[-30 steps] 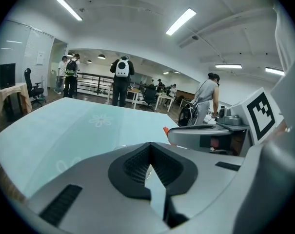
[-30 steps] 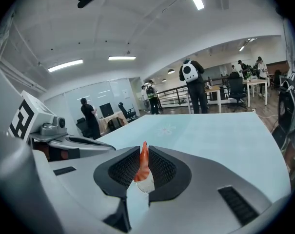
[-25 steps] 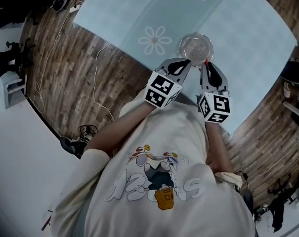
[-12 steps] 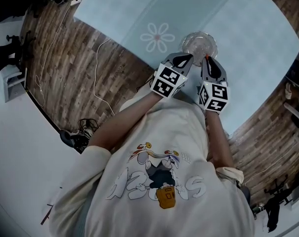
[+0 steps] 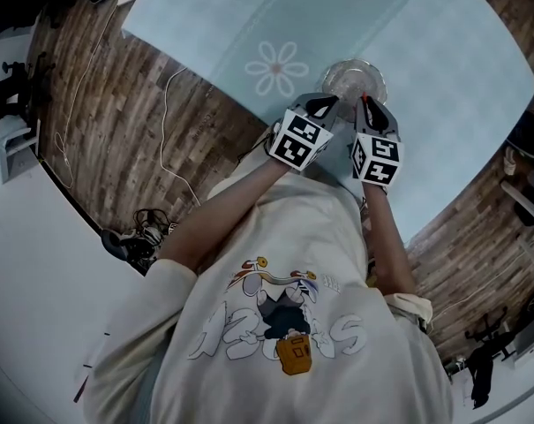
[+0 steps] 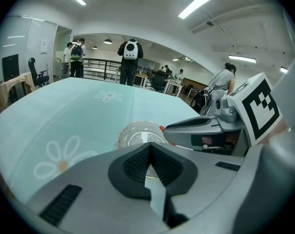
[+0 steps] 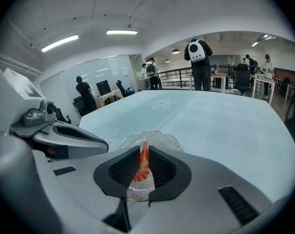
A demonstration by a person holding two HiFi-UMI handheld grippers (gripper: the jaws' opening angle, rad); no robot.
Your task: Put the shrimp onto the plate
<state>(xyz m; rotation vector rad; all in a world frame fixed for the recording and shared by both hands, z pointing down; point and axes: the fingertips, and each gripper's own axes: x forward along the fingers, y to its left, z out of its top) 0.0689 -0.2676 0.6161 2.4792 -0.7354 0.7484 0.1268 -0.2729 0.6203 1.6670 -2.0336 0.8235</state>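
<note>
A clear glass plate (image 5: 353,78) sits on the pale blue table near its front edge. My right gripper (image 7: 144,152) is shut on an orange shrimp (image 7: 143,163), which stands upright between the pads just above the plate's (image 7: 159,139) near rim. In the head view the right gripper (image 5: 367,104) reaches the plate's near edge. My left gripper (image 5: 326,104) sits beside it on the left, also at the rim. Its jaws (image 6: 149,147) are shut with nothing between them, and the plate (image 6: 135,133) lies just ahead.
The blue tablecloth (image 5: 443,78) has white daisy prints (image 5: 276,65). Its front edge runs just under my grippers, with wood floor and a cable (image 5: 165,140) below. Several people (image 7: 196,62) stand far off behind the table.
Both grippers have moved forward toward the plate and drawn closer together. The right one still holds the shrimp.
</note>
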